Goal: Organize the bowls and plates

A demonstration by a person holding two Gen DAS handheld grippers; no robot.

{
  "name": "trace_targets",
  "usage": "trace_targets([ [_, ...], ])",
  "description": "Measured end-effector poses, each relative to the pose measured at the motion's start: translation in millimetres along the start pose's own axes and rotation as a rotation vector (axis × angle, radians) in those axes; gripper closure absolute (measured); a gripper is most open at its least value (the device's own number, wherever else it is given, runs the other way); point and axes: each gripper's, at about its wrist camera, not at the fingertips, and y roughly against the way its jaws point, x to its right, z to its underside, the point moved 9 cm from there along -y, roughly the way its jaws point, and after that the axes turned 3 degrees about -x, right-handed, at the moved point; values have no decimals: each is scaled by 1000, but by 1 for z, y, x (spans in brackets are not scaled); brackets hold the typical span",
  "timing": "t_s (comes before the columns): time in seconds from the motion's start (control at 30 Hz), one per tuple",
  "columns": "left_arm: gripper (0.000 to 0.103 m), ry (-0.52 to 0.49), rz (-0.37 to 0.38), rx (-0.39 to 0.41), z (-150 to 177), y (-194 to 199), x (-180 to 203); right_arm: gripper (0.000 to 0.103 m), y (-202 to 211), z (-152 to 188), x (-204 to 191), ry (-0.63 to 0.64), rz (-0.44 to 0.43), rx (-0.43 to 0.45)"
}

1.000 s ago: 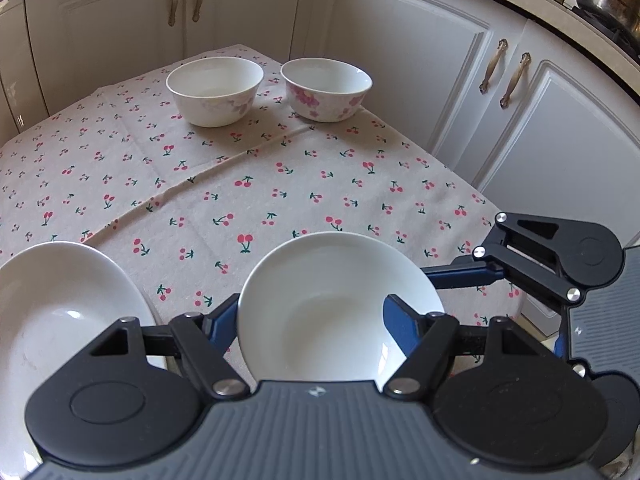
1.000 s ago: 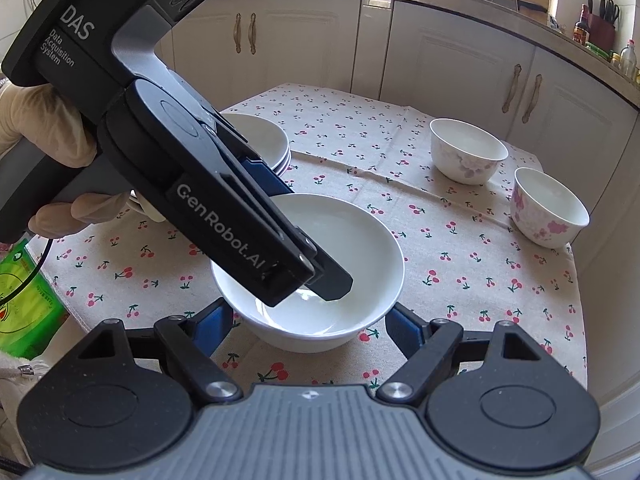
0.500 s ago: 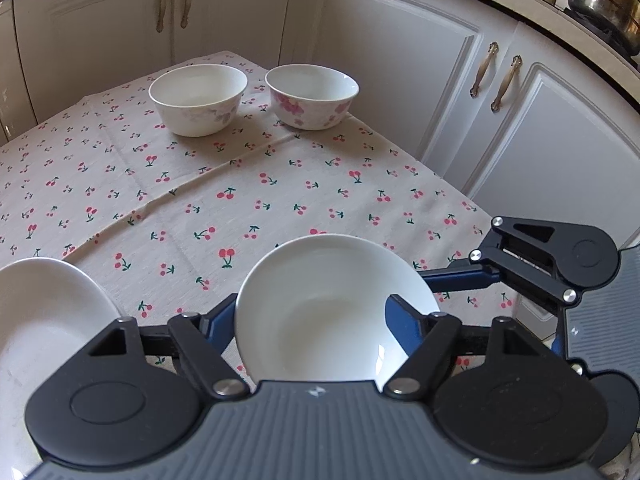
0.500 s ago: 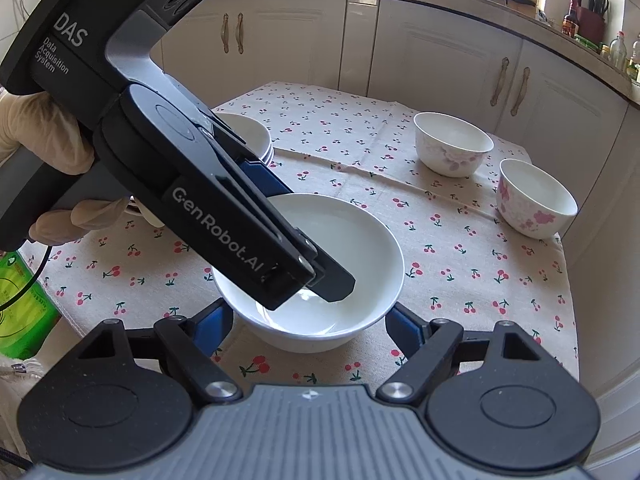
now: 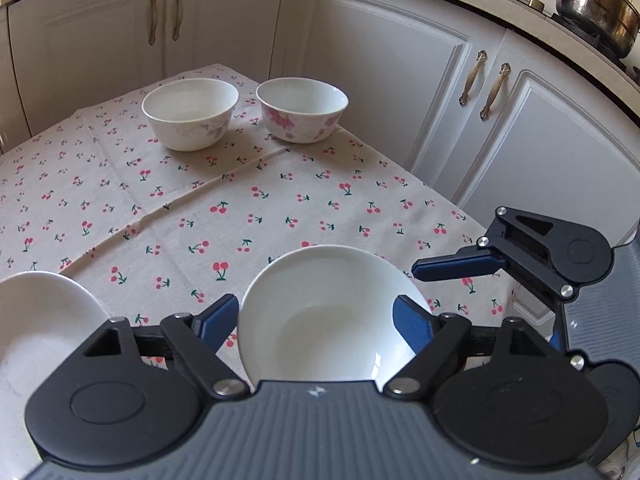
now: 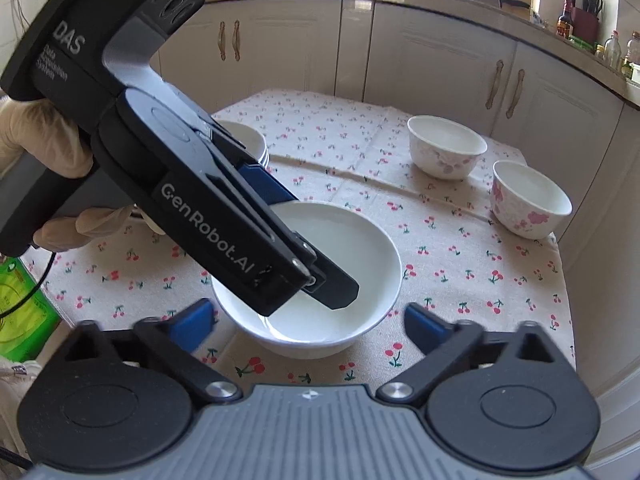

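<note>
A plain white shallow bowl [image 5: 324, 316] sits on the cherry-print tablecloth [image 5: 240, 208], also in the right wrist view [image 6: 352, 248]. My left gripper [image 5: 316, 318] is open with its blue fingers on either side of this bowl; its body [image 6: 200, 192] reaches over the bowl in the right wrist view. My right gripper [image 6: 310, 320] is open at the bowl's near side, and its finger [image 5: 456, 266] shows at the right of the left wrist view. A stack of white plates [image 5: 36, 320] lies at the left, partly hidden [image 6: 248, 140].
Two small floral bowls stand at the far side of the table, one with purple flowers [image 5: 190, 114] [image 6: 446, 146], one with pink flowers [image 5: 302, 108] [image 6: 530, 198]. White cabinets [image 5: 400, 80] surround the table. A steel pot [image 5: 596, 4] sits on the counter.
The left wrist view has shifted left and slightly lower, so the far bowls sit more central. The right gripper's fingers have spread a little wider. The white bowl has not moved.
</note>
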Motion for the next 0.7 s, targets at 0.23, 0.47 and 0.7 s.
trace_targets([
  [0.23,6,-32,-61,101,-27,44,-17,0,18,-9,13,-32,7,60],
  [0.47,6,-46,-95,133,-59,56,-26,0,35,-15,39,-83,19,129],
  [0.7,6,-85,-85,111,-88,46,-18,0,39,-18,71,-91,109,140],
])
